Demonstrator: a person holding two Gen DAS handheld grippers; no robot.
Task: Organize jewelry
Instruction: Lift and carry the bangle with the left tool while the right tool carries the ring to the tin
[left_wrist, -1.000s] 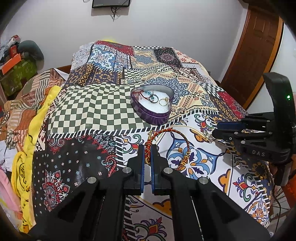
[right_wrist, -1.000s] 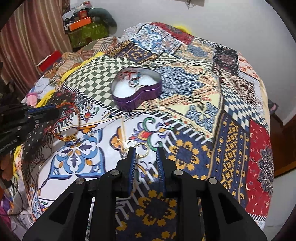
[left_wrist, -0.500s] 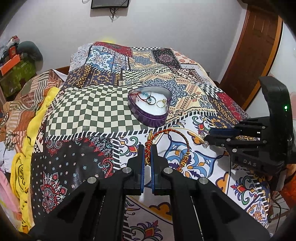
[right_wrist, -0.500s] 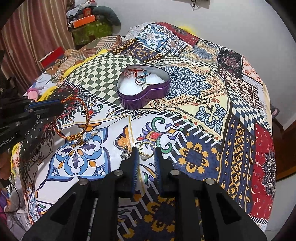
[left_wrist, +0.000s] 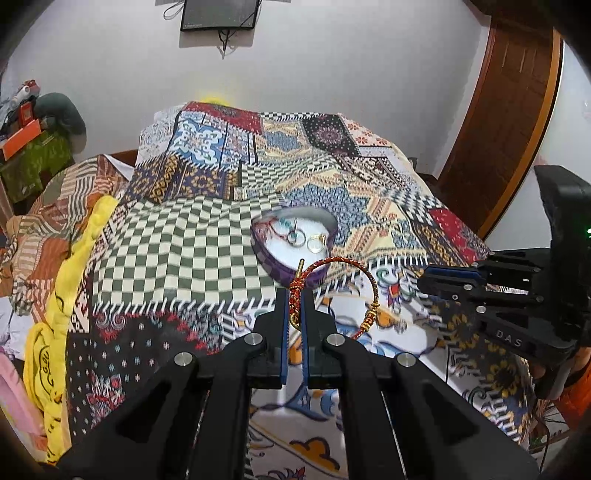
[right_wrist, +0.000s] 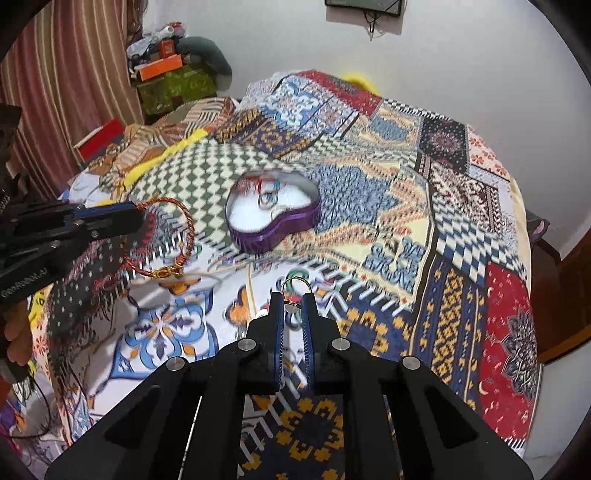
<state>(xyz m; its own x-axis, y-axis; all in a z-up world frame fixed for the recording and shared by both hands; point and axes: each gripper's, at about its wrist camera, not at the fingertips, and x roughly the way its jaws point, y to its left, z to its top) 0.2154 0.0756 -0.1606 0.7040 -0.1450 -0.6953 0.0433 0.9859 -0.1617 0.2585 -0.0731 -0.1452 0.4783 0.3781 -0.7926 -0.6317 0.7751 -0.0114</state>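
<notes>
Lifted off the quilt (left_wrist: 177, 240), bracelet (left_wrist: 343, 280) (loop rightward) in left tongs (left_wrist: 293, 295).

left gripper (left_wrist: 294, 303) lifted bracelet (left_wrist: 341, 284) toward tin (left_wrist: 293, 240), right gripper (right_wrist: 293, 307) raised ring (right_wrist: 294, 287)

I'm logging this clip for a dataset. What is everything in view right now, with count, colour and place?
Bracelet: one, red-and-gold braided, lifted off the bed, pinched by the left gripper.
Ring: one, gold, held at the right gripper's fingers.
Heart-shaped tin: one, purple with white lining, mid-bed, lid off, several rings and a red cord inside.
Bedspread: one, multicolour patchwork, covering the bed.
Yellow cloth: one, along the bed's left edge.
Door: one, brown wood, far right.
Screen: one, dark, on the white wall.
Left gripper: black, blue pads, shut on the bracelet.
Right gripper: black, blue pads, closed on the ring.
</notes>
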